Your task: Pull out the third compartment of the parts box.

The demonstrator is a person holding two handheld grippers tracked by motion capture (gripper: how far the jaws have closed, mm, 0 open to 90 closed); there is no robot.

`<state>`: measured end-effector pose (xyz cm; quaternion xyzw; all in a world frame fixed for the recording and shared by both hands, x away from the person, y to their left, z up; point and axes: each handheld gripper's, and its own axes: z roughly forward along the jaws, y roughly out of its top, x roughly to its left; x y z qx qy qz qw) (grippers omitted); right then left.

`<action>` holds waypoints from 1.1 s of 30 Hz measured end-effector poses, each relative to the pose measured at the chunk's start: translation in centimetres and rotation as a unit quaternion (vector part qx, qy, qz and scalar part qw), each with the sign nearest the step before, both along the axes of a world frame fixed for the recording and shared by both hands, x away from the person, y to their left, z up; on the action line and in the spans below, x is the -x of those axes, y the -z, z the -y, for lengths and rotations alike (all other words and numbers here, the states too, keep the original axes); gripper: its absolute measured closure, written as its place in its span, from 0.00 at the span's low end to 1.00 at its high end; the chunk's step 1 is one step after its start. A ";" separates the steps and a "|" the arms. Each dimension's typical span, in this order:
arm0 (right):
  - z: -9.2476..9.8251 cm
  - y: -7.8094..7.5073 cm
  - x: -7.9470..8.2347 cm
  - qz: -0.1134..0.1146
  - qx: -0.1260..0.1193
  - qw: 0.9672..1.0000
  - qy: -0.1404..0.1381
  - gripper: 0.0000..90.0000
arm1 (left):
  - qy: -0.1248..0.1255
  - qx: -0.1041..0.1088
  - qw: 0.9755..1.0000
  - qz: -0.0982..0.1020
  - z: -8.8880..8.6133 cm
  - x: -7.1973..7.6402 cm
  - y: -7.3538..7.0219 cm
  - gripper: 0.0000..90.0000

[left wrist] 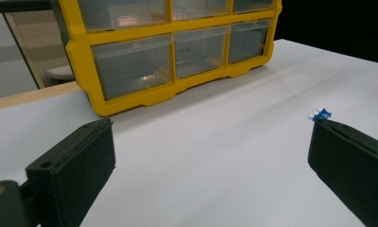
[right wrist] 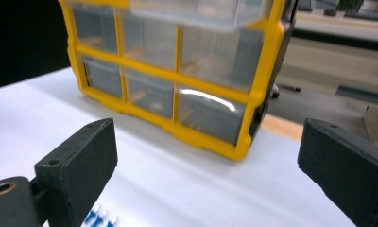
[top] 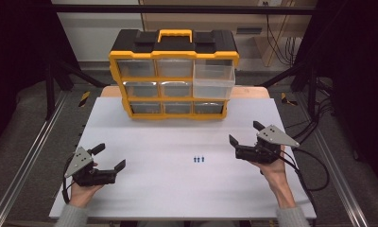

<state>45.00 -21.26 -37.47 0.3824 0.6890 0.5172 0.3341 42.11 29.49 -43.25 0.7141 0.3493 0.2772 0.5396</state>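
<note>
From the high view, a white tabletop [top: 177, 189] carries a yellow organizer [top: 174, 75] at the middle of its far edge. One clear drawer [top: 214, 78] on the organizer's right column stands pulled out toward the person. Small blue parts [top: 199, 159] lie on the bare tabletop right of centre, nearer the near edge than the organizer. The right gripper [top: 244, 133] sits by the right edge, held in a hand [top: 272, 170], its jaws spread wide and pointing toward the table's middle; the blue parts lie just beyond its fingertips, apart from them, not between them. The left gripper [top: 112, 156] sits near the left near corner, jaws also spread and empty, well apart from the blue parts.

In the left gripper view, the two black fingers [left wrist: 73, 165] stand wide apart with nothing between them. The blue parts [left wrist: 321, 114] peek out just above the tip of the finger on the right of the picture, farther off on the tabletop [left wrist: 215, 156]. The organizer [left wrist: 173, 52] fills the top.

In the right gripper view, the fingers [right wrist: 78, 165] are released and wide, gripping nothing. The blue parts [right wrist: 98, 218] show at the bottom edge, just beside the finger on the left of the picture; whether they touch it cannot be told. The organizer [right wrist: 177, 71] stands ahead, its drawer [right wrist: 201, 12] jutting out at the top.
</note>
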 end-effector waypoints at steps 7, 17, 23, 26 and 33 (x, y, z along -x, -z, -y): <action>0.2 1.7 0.3 -0.027 0.009 1.000 0.004 0.07 | 0.000 0.000 1.000 -0.001 0.0 0.0 0.0 0.01; 0.7 3.3 0.8 -0.044 0.005 0.999 0.007 0.07 | 0.000 -0.001 1.000 -0.002 0.0 0.0 0.2 0.01; 0.3 4.1 0.7 -0.060 0.013 0.998 -0.003 0.07 | 0.002 -0.004 1.000 -0.005 0.1 -0.1 0.3 0.01; -0.1 4.4 0.7 -0.065 0.009 0.998 -0.009 0.07 | 0.002 -0.002 1.000 -0.006 0.1 -0.1 0.3 0.01; -1.1 4.9 0.4 -0.074 0.013 0.997 -0.009 0.07 | 0.004 -0.002 1.000 -0.007 0.1 -0.2 0.4 0.01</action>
